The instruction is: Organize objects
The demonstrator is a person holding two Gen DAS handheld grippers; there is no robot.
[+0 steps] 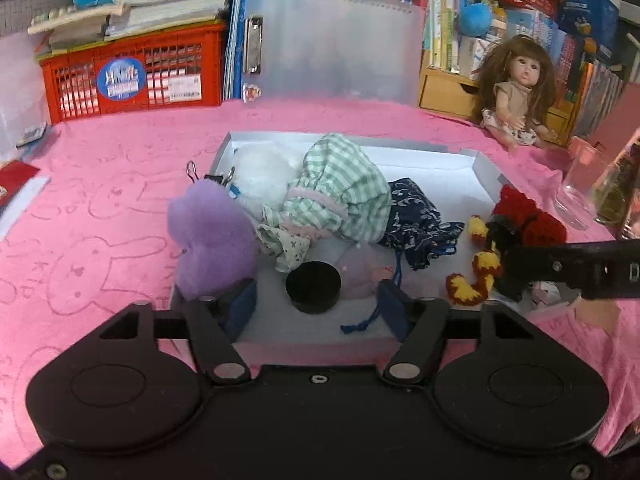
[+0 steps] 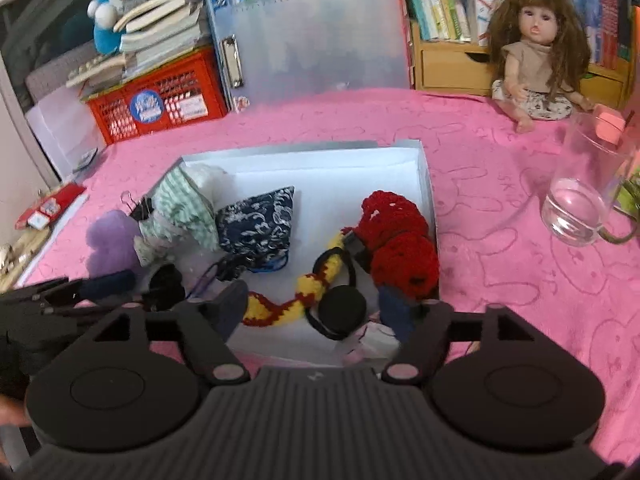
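Observation:
A shallow white box (image 1: 486, 168) (image 2: 425, 184) lies on the pink cloth and holds soft things: a purple plush (image 1: 212, 236) (image 2: 112, 240) over its left rim, a green checked pouch (image 1: 340, 192) (image 2: 180, 204), a navy patterned pouch (image 1: 416, 216) (image 2: 258, 224), red crochet (image 1: 528, 216) (image 2: 396, 236) and a yellow-red crochet cord (image 1: 476, 280) (image 2: 280, 308). My left gripper (image 1: 316, 312) is open; a black disc (image 1: 313, 286) lies between its fingers, untouched. My right gripper (image 2: 314, 312) is open around another black disc (image 2: 344, 308) on a black loop, its pads clear of it.
A doll (image 1: 516, 92) (image 2: 536, 52) sits at the back right. A clear glass (image 1: 580, 192) (image 2: 580, 200) stands right of the box. Behind are a red crate (image 1: 132, 76) (image 2: 160, 100), a translucent folder (image 1: 332, 44) (image 2: 316, 40), stacked books and a wooden drawer unit (image 2: 452, 68).

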